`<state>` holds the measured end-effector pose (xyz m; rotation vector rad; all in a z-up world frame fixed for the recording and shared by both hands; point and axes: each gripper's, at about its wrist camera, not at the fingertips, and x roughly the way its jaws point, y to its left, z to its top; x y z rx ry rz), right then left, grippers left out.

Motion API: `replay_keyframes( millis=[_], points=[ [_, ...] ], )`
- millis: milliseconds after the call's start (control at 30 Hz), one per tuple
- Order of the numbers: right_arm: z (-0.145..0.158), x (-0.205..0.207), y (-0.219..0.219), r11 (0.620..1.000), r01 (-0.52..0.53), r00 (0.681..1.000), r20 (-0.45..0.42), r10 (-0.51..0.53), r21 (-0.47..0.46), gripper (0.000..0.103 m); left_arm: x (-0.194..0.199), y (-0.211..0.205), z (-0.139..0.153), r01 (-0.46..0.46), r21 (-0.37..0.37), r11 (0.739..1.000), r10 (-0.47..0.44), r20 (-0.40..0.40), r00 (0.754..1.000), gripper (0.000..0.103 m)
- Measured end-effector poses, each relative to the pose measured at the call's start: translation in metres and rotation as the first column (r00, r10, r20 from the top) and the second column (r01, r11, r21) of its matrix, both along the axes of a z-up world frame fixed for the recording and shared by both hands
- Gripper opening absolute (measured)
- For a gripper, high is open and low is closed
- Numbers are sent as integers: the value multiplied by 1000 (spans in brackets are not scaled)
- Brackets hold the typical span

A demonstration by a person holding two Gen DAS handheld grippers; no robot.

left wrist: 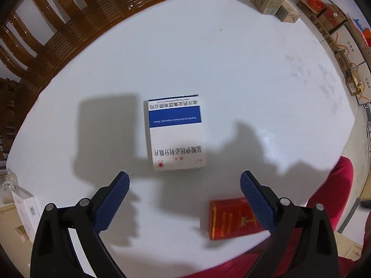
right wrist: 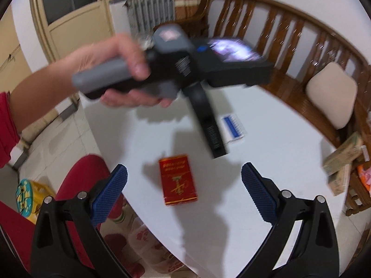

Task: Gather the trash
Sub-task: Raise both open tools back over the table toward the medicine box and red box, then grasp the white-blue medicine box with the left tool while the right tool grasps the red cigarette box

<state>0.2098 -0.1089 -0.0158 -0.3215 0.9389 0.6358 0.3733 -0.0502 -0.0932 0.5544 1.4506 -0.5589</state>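
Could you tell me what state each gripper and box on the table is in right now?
left gripper: open, empty, above the table.
right gripper: open, empty.
blue and white medicine box: closed, lying flat.
red box: closed, lying flat near the table edge.
white table: carries both boxes.

White-and-blue box (left wrist: 175, 134), ahead between the open left fingers: all print upside down from the tool. Far edge strip carries "药业集团有限公司", preceded by two characters not legible. Blue band carries small white English, ending "Hydrochloride Dispersible Tablets"; first word unclear. Near end carries large black characters, "盐酸伊托必利分散片" as best read. Red box (left wrist: 234, 219), beside the right finger: gold print, illegible. Cartons (left wrist: 343, 44), far right: Chinese print, too blurred to read.
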Motion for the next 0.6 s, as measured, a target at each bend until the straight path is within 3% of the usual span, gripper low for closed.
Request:
replay_keyframes(
  millis=[333,600],
  points=[
    [-77,18,28,996,-80,984,-164,71,-50,96,16,-1,-41,-21,20,1000,22,-58,998,94],
    [-106,29,40,991,-97,980,-180,79,-93,96,21,-3,-53,-18,10,1000,19,-73,997,94]
  ],
)
